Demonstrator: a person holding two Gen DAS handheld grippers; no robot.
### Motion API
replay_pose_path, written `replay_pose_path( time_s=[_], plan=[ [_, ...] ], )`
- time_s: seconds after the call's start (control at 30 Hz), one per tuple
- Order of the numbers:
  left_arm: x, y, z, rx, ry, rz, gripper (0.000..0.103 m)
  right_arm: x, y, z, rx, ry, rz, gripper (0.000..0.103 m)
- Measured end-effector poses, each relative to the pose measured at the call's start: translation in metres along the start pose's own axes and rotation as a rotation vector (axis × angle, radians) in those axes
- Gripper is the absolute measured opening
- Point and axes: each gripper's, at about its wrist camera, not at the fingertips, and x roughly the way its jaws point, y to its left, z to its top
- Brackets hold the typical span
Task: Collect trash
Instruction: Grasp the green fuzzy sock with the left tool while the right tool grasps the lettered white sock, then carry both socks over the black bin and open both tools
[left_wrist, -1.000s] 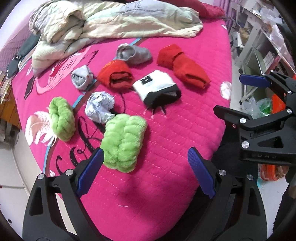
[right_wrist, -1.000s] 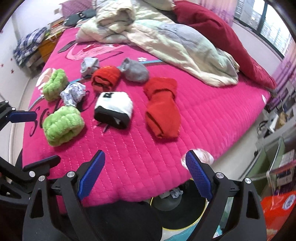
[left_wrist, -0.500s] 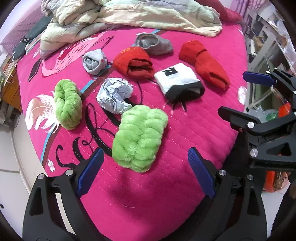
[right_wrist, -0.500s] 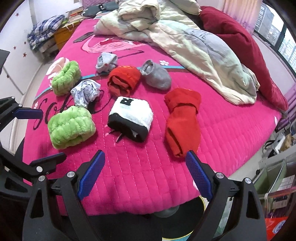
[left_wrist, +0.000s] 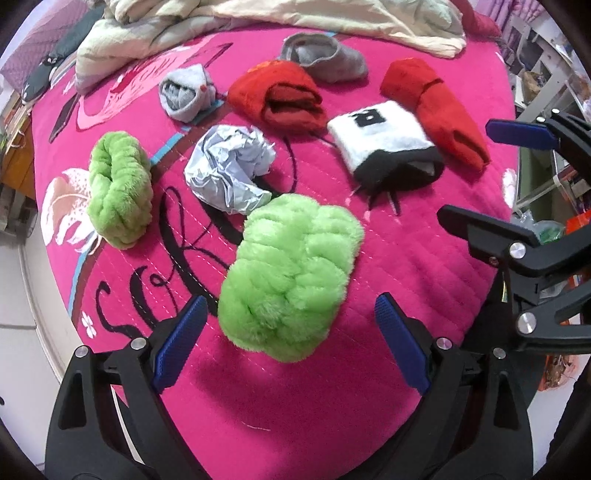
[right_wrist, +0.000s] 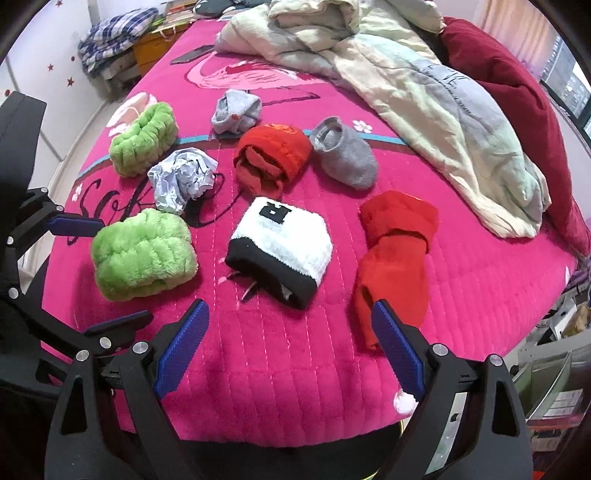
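Observation:
A crumpled ball of white paper (left_wrist: 231, 168) lies on the pink bedspread (left_wrist: 295, 406), between two fluffy green rolls; it also shows in the right wrist view (right_wrist: 183, 179). My left gripper (left_wrist: 291, 343) is open and empty, its jaws either side of the near green roll (left_wrist: 291, 275), short of the paper. My right gripper (right_wrist: 290, 347) is open and empty above the bed's near edge, in front of the white-and-black roll (right_wrist: 280, 245). The right gripper also shows in the left wrist view (left_wrist: 491, 173).
Rolled socks lie around the paper: a second green roll (left_wrist: 120, 190), a grey-blue one (left_wrist: 186, 92), an orange-red one (left_wrist: 280, 96), a grey one (left_wrist: 325, 57), a long red one (left_wrist: 439, 107). A rumpled quilt (right_wrist: 388, 66) and dark red pillow (right_wrist: 517, 103) fill the far side.
Both grippers have moved forward over the bed; the socks and paper loom larger. The near green roll now sits between my left gripper's jaws. Both stay open.

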Motion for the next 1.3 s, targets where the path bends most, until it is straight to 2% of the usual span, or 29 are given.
replay_pose_path(
  time_s=[0.23, 0.3, 0.43, 0.47, 0.5, 0.57, 0.67, 0.97, 1.07, 1.1, 1.13, 1.2, 1.3],
  plan=[
    [0.022, 0.004, 0.008, -0.016, 0.034, -0.011, 0.09, 0.015, 0.001, 0.011, -0.038, 0.03, 0.016, 0.086],
    [0.033, 0.004, 0.01, -0.019, 0.055, -0.014, 0.094, 0.022, 0.003, 0.015, -0.059, 0.045, 0.015, 0.086],
    [0.039, 0.006, 0.013, -0.016, 0.026, -0.029, 0.096, 0.033, 0.006, 0.024, -0.09, 0.061, 0.02, 0.086],
    [0.038, 0.006, 0.014, -0.013, 0.006, -0.041, 0.088, 0.036, 0.006, 0.027, -0.093, 0.064, 0.026, 0.086],
    [0.037, 0.008, 0.015, -0.014, -0.007, -0.048, 0.075, 0.038, 0.006, 0.029, -0.095, 0.066, 0.03, 0.086],
    [0.031, 0.013, 0.017, -0.039, -0.024, -0.061, 0.056, 0.043, 0.007, 0.033, -0.099, 0.072, 0.034, 0.086],
    [0.03, 0.02, 0.02, -0.054, -0.015, -0.09, 0.056, 0.053, 0.006, 0.039, -0.104, 0.083, 0.053, 0.086],
    [0.032, 0.021, 0.019, -0.055, -0.011, -0.099, 0.056, 0.088, 0.003, 0.052, -0.097, 0.138, 0.067, 0.083],
    [0.026, 0.019, 0.014, -0.061, -0.009, -0.098, 0.056, 0.087, 0.005, 0.053, -0.083, 0.116, 0.085, 0.063],
    [0.025, 0.02, 0.013, -0.062, -0.006, -0.101, 0.055, 0.084, 0.007, 0.052, -0.081, 0.109, 0.08, 0.052],
    [0.023, 0.02, 0.012, -0.064, -0.004, -0.103, 0.055, 0.08, 0.01, 0.052, -0.076, 0.1, 0.067, 0.045],
    [0.018, 0.018, 0.008, -0.06, -0.009, -0.103, 0.055, 0.07, 0.016, 0.048, -0.076, 0.083, 0.034, 0.042],
    [0.012, 0.015, 0.005, -0.05, -0.021, -0.097, 0.056, 0.058, 0.021, 0.041, -0.069, 0.074, 0.048, 0.042]
  ],
)
